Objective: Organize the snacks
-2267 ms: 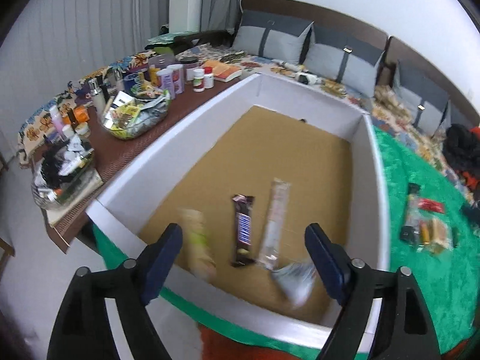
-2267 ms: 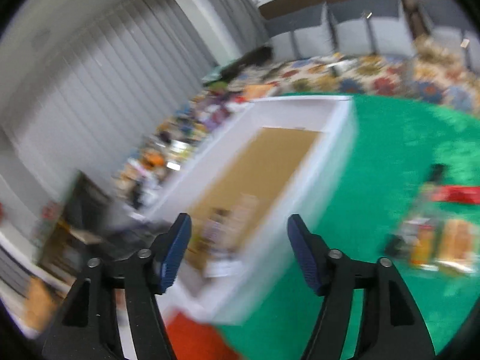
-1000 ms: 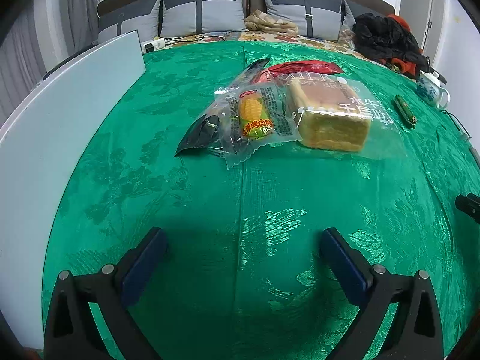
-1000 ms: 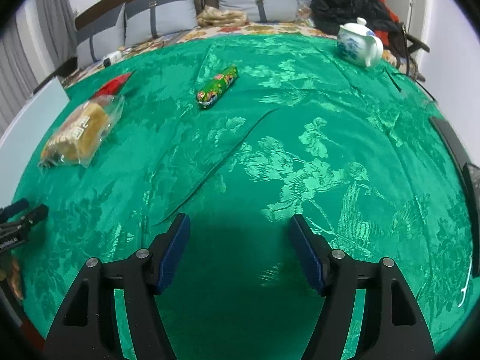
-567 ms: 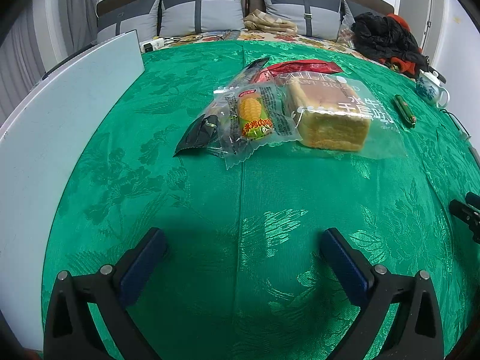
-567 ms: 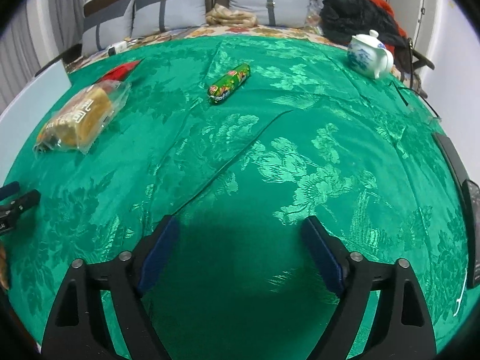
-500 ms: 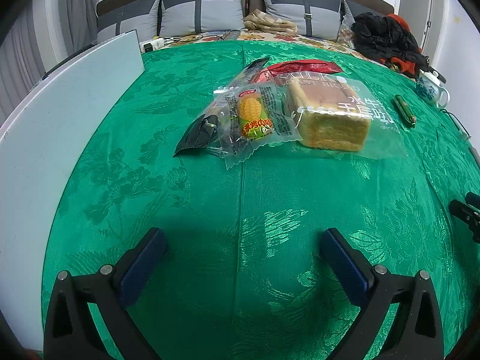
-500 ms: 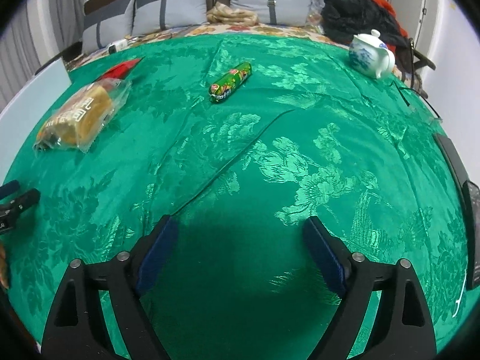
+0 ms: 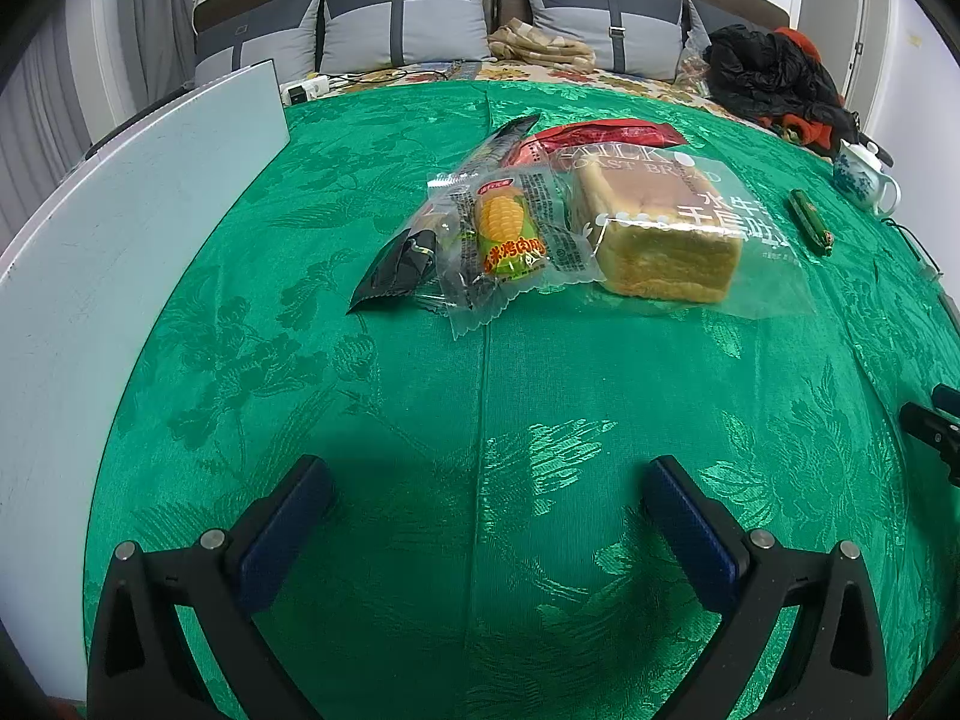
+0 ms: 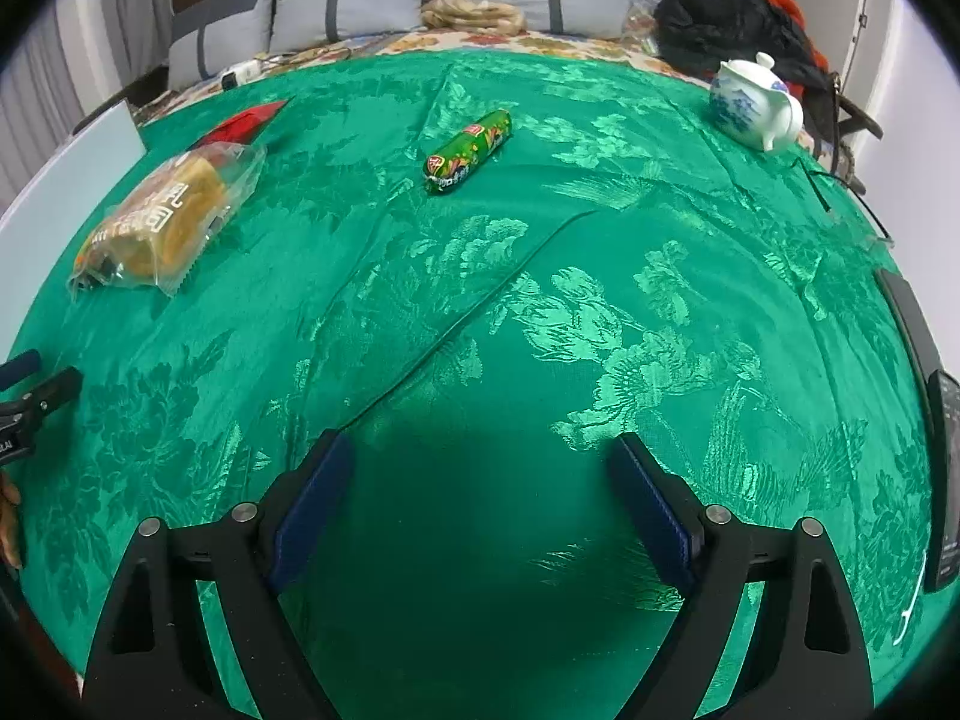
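Right wrist view: green sausage stick (image 10: pixel 468 151) lies slantwise, far end pointing up-right, on green tabletop (image 10: pixel 600 312); both tools (image 10: pixel 480 504) (image 9: pixel 489 516) released, empty.

Counter cloth (image 9: pixel 480 396) showing green floral brocade; bread loaf (image 9: pixel 657 234) golden-brown in clear wrap; corn snack (image 9: pixel 510 231) yellow-green; sausage stick (image 10: pixel 468 150) green; teapot (image 10: pixel 753 102) white-blue; tool pads (image 9: pixel 690 534) blue.

We see both views sharp and evenly lit from overhead, with sheen glinting off the green cloth (image 9: pixel 540 396) and the bread bag (image 9: pixel 690 222). A dark soft shadow pools on the cloth just ahead of each gripper, and fisheye bending curves the cloth's edges into black corners.
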Demonstrator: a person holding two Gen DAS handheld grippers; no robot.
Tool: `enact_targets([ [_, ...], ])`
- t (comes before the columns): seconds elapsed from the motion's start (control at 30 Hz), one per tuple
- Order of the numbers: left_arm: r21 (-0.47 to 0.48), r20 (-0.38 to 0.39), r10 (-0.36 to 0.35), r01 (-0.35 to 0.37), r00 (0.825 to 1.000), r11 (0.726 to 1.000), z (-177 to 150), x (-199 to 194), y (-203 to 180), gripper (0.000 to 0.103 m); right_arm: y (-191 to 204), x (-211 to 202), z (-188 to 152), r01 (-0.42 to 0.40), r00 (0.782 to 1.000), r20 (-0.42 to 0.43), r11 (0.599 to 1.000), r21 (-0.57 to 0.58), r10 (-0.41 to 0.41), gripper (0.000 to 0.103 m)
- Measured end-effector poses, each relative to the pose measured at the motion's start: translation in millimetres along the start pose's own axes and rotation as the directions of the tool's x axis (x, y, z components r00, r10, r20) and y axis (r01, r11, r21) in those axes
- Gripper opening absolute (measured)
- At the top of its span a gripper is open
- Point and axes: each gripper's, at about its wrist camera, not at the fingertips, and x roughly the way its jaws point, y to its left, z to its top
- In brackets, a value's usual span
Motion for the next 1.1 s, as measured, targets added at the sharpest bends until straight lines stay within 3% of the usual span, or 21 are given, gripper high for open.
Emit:
enact_targets([
  [0.33, 0.001, -0.004, -0.005, 0.005, 1.000, 1.000, 0, 0, 0, 0.103, 1, -1, 0, 0.002, 1.000, 0.007, 1.000, 0.002, -0.002, 0.091],
  [0.5, 0.008, -0.071, -0.063, 0.064, 0.995, 0.998, 6, -5, 9, 0.103, 1, -1, -1, 0.002, 1.000, 0.016, 1.000, 0.002, -0.002, 0.091],
  [0.73, -0.110, 0.018, -0.137, 0.138, 0.990, 0.984, 60, -30, 29, 0.101, 1, -1, -1, 0.003, 1.000, 0.020, 1.000, 0.005, -0.003, 0.092],
  [0.8, -0.096, 0.001, -0.133, 0.132, 0.991, 0.987, 79, -23, 22, 0.096, 2, -1, -2, 0.003, 1.000, 0.023, 1.000, 0.005, -0.003, 0.092],
  [0.87, -0.066, -0.071, -0.113, 0.109, 0.991, 0.992, 100, -2, 10, 0.084, 1, -1, -2, 0.002, 1.000, 0.025, 1.000, 0.004, -0.002, 0.092],
  [0.93, -0.042, -0.146, -0.084, 0.079, 0.986, 0.996, 107, 19, 3, 0.077, 2, -1, -2, 0.003, 1.000, 0.025, 1.000, 0.004, -0.003, 0.092],
  [1.0, -0.037, -0.163, -0.067, 0.062, 0.984, 0.997, 109, 32, 0, 0.073, 2, -1, -2, 0.003, 1.000, 0.025, 1.000, 0.004, -0.003, 0.092],
  [1.03, -0.037, -0.168, -0.065, 0.059, 0.984, 0.998, 109, 35, 1, 0.058, 2, -1, -2, 0.002, 1.000, 0.025, 1.000, 0.004, -0.002, 0.092],
  [1.1, -0.036, -0.164, -0.066, 0.061, 0.984, 0.998, 102, 32, 4, 0.049, 2, -1, -2, 0.001, 1.000, 0.025, 1.000, 0.001, -0.001, 0.092],
])
